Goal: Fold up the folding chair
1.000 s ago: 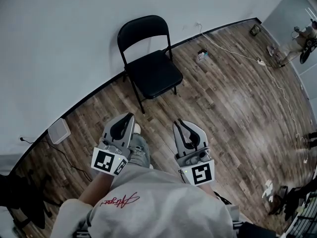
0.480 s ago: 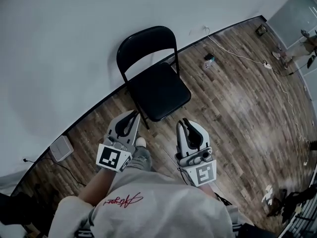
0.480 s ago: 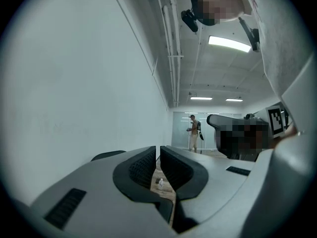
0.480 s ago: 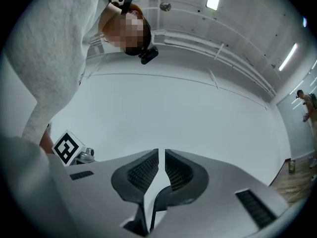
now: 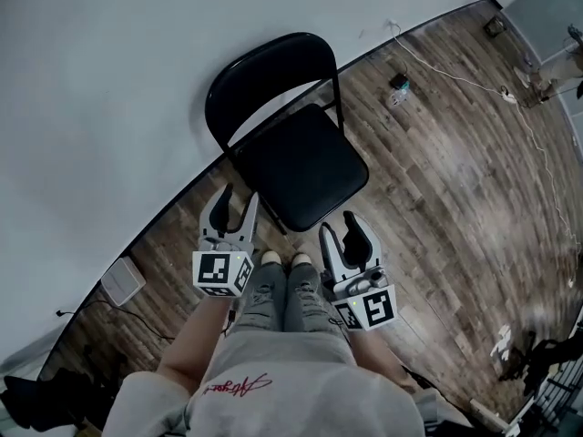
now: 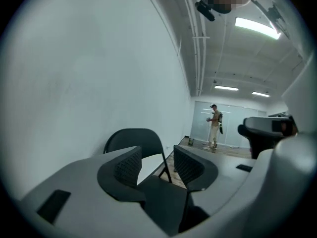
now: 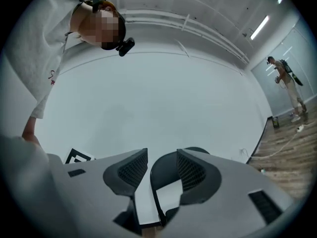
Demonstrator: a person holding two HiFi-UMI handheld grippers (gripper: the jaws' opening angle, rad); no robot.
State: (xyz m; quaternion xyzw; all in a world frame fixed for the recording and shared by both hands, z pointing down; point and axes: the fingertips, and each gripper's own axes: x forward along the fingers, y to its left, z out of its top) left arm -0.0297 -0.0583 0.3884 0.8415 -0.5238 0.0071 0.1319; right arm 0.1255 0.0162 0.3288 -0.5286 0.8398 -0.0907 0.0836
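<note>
Chair (image 5: 305, 167) unfolded, back to wall (image 5: 109, 80), just ahead of us. We hold left gripper (image 5: 234, 204) and right gripper (image 5: 341, 233) near its front corners; both jaws just opened partway, nothing between them.

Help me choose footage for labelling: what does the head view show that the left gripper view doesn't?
Only the head view: the person's shoes, a white box by the wall, a cable on the floor. Only the left gripper view: ceiling lights. Both: the folding chair, unfolded, the wall, and the left claw, its jaws apart, just opened, gripping nothing.
</note>
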